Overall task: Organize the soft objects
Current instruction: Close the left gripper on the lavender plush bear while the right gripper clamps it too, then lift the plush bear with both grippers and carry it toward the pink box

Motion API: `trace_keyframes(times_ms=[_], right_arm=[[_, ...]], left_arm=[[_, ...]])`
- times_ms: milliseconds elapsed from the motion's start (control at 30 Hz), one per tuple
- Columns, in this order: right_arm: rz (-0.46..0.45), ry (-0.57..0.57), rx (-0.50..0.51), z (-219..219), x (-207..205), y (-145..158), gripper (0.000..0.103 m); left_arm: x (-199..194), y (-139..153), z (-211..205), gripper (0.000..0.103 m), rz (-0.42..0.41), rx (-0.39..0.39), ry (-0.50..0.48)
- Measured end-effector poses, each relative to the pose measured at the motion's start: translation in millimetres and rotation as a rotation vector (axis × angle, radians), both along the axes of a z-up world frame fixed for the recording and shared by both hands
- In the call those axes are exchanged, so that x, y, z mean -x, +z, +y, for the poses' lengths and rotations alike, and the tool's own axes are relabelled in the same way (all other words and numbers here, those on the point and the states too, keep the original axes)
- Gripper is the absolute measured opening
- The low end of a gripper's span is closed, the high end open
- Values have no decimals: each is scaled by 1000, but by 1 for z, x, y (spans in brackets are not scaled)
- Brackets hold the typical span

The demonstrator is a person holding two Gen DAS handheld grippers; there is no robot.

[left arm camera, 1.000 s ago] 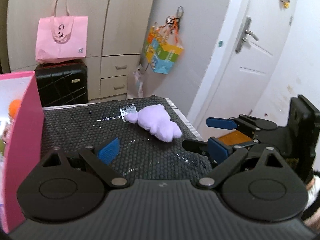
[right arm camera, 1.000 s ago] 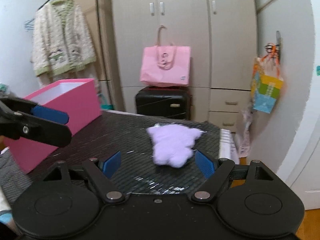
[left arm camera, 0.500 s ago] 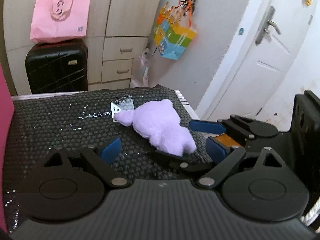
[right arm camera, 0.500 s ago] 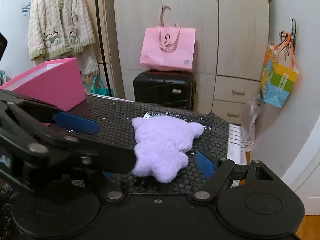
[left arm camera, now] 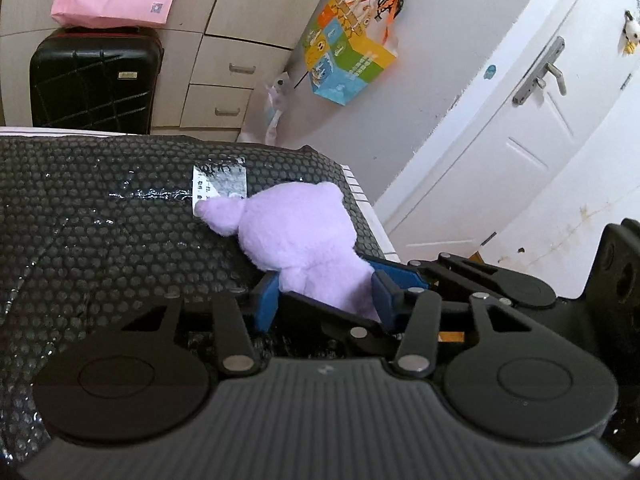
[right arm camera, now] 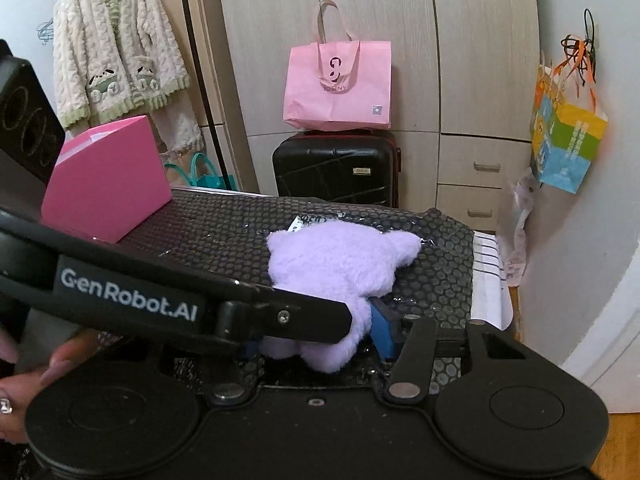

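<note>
both grippers on the purple plush: left gripper and right gripper pinching its lower end; looks light, squashy, likely to flop, so grip deep

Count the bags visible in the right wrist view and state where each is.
3. A pink tote bag on the black suitcase; a colourful gift bag hanging on the right wall; a teal bag partly hidden behind the pink box.
</note>
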State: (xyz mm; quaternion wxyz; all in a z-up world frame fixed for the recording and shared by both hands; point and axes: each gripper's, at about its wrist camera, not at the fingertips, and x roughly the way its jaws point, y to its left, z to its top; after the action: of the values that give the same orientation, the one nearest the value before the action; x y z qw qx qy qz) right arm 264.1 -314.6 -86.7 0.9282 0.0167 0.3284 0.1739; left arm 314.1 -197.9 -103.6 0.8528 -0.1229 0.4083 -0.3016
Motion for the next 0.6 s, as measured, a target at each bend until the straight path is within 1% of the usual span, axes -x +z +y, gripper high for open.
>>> trace_keyframes(times_ms=[100, 267, 600], right_arm=[[-4, 2, -1, 1, 7, 4, 57], [-11, 2, -15, 6, 24, 13, 57], [-23, 4, -16, 30, 69, 24, 57]], left_arm=[[7, 4, 3, 47, 2, 2, -12], [26, 17, 8, 47, -14, -27, -28], [70, 33, 31, 47, -25, -43, -57]])
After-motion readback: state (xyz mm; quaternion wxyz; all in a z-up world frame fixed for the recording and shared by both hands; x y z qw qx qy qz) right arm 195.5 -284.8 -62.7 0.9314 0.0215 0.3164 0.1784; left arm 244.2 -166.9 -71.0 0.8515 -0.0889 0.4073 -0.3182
